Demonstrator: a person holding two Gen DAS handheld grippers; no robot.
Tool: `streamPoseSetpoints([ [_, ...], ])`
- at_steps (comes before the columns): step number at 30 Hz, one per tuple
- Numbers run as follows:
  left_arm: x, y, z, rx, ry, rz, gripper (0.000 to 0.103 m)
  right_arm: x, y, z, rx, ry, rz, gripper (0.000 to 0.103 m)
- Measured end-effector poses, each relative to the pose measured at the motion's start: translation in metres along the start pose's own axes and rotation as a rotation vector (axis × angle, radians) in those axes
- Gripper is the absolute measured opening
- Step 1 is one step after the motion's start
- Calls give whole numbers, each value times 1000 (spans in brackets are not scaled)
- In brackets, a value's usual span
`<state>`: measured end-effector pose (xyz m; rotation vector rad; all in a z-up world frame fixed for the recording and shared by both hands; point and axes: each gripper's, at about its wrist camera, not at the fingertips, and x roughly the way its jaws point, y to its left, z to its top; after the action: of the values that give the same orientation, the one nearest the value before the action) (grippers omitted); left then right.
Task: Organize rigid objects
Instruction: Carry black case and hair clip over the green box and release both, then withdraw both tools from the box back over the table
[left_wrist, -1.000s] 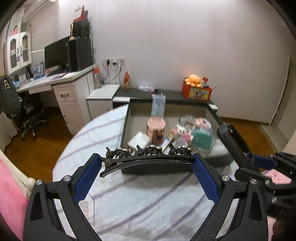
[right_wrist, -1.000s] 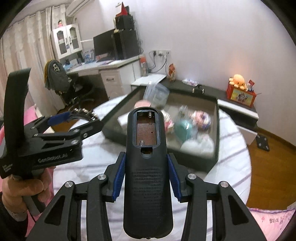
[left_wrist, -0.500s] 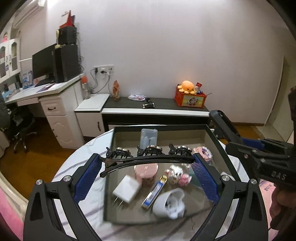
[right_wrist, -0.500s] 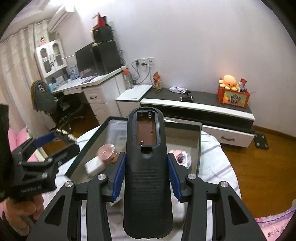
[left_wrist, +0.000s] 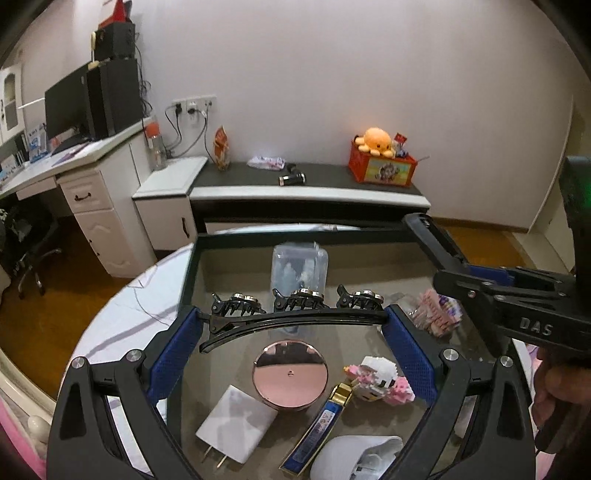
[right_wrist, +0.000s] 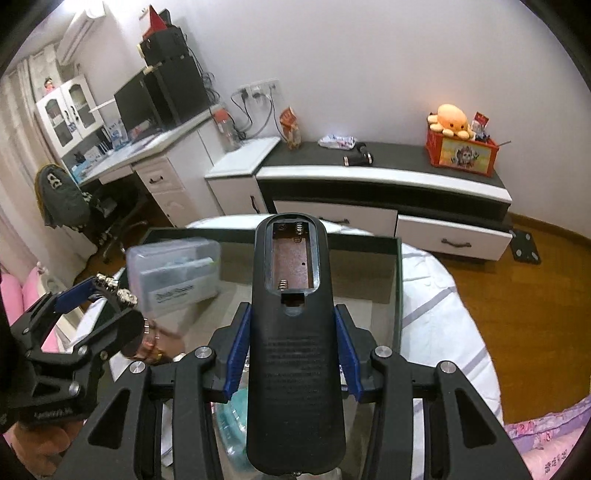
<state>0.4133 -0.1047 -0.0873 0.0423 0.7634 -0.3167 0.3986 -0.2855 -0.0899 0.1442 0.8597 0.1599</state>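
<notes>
My left gripper (left_wrist: 295, 326) is shut on a long black hair clip (left_wrist: 295, 316) that carries three small claw clips, held crosswise between the blue pads. It hangs over the dark storage box (left_wrist: 295, 238). My right gripper (right_wrist: 293, 356) is shut on a black remote control (right_wrist: 295, 350) whose battery bay lies open and empty; it also hovers above the box (right_wrist: 398, 288). In the left wrist view the remote (left_wrist: 432, 240) sticks in from the right. The right wrist view shows the left gripper (right_wrist: 92, 306) at the lower left.
Inside the box lie a pink round compact (left_wrist: 290, 373), a white charger (left_wrist: 236, 424), a blue tube (left_wrist: 319, 430), a pink block figure (left_wrist: 380, 380) and a clear plastic case (left_wrist: 299, 267). The box stands on a round table with striped cloth (right_wrist: 443, 314). A low cabinet (right_wrist: 369, 173) stands behind.
Both grippers have travelled forward from in front of the box to above it, and now look down into it. Each keeps its grip, on the hair clip and the remote.
</notes>
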Motion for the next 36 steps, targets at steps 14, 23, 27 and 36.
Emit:
streamPoseSetpoints([
  [14,22,-4,1,3,115,-8,103,10,0,-2,18,42,-22,81],
  [23,-18,8,-17,-52,32,-9,103,-24,5,-13,49,-26,1,103],
  [27,-40,8,-25,-55,5,9,103,-41,8,-18,68,-52,-4,103],
  [36,-101,7,-50,-54,-41,25,103,-88,27,-43,72,-96,8,103],
])
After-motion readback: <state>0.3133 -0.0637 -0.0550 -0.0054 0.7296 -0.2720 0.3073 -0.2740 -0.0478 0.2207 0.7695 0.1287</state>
